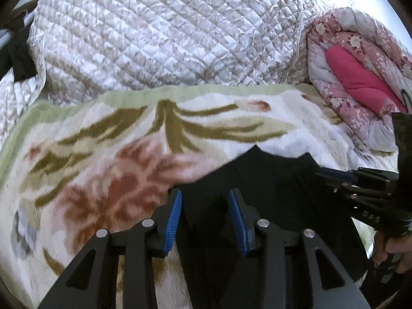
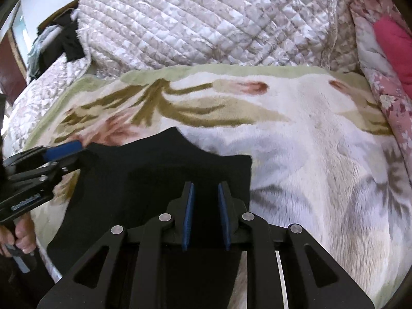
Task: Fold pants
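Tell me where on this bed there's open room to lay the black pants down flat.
Free: the floral blanket right of the black pants, up to the pink quilt; also its left half, below the quilted cover. Crowded: the near edge, around both grippers.

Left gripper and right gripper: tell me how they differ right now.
The left gripper stands with its jaws wider apart than the right gripper. The left gripper sits over the left part of the black pants, next to the pink flower on the floral blanket; the right gripper sits near the pants' right edge, beside plain white pile. Both have blue pads, point down at the pants, and whether either grips the cloth cannot be told.
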